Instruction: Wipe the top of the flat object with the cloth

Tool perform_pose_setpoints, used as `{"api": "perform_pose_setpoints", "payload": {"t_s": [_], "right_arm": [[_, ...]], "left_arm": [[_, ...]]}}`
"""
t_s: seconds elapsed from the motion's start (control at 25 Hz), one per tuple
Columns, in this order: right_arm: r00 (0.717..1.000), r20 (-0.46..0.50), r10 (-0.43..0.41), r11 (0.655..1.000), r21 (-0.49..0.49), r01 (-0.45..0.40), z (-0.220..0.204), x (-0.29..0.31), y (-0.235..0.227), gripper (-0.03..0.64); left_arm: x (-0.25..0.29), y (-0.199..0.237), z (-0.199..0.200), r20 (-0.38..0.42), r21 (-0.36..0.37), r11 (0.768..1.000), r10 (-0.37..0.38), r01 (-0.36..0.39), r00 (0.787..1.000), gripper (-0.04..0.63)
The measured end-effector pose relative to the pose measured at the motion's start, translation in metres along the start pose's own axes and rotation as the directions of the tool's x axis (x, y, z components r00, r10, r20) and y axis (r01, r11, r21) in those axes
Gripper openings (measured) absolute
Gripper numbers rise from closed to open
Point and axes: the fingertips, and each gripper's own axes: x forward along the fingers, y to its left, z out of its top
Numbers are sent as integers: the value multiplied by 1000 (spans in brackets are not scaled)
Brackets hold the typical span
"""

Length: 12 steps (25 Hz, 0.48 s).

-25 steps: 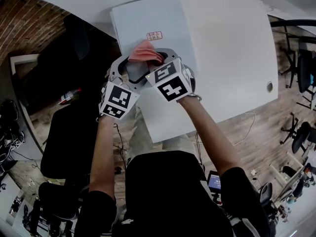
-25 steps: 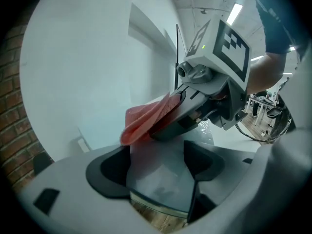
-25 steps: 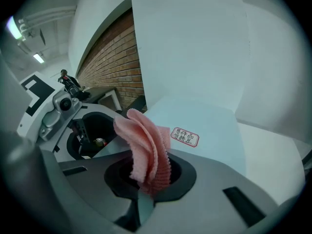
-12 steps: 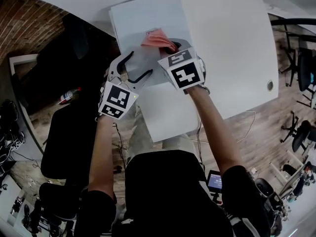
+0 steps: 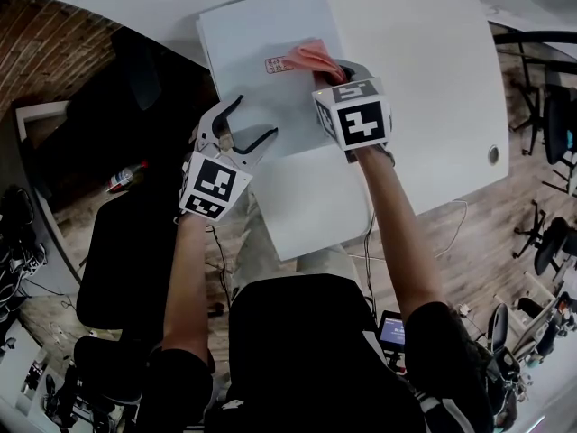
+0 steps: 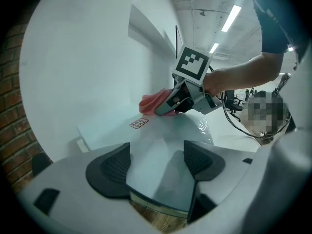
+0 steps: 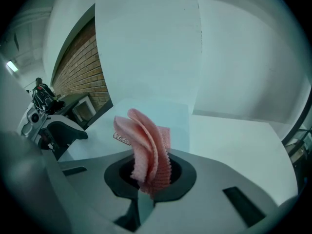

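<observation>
Head view: cloth (image 5: 309,58) partly behind right claw (image 5: 334,71)

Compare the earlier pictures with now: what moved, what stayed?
The right tool, shut on the pink cloth, swept it across the flat panel away from the person and rightward, past the label. The left tool stayed open at the panel's near-left edge.

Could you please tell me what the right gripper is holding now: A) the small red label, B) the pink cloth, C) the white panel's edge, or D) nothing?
B: the right gripper is shut on the pink cloth, which bunches up between its jaws in the right gripper view.
</observation>
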Motion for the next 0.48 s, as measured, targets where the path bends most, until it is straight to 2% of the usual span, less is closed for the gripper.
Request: {"api": "perform_pose_setpoints", "payload": {"t_s": [0.2,0.48], "right_arm": [[1000,-5,20,1000,-9,-20,7,7,9,48],[996,-3,86,995,-53,-86,23,21,48,48]], "left_arm": [[0,0,1,3,1,1000,1,-1,1000,336],[1,-4,-12,-22,-39,999,21,-22,1000,336]]}}
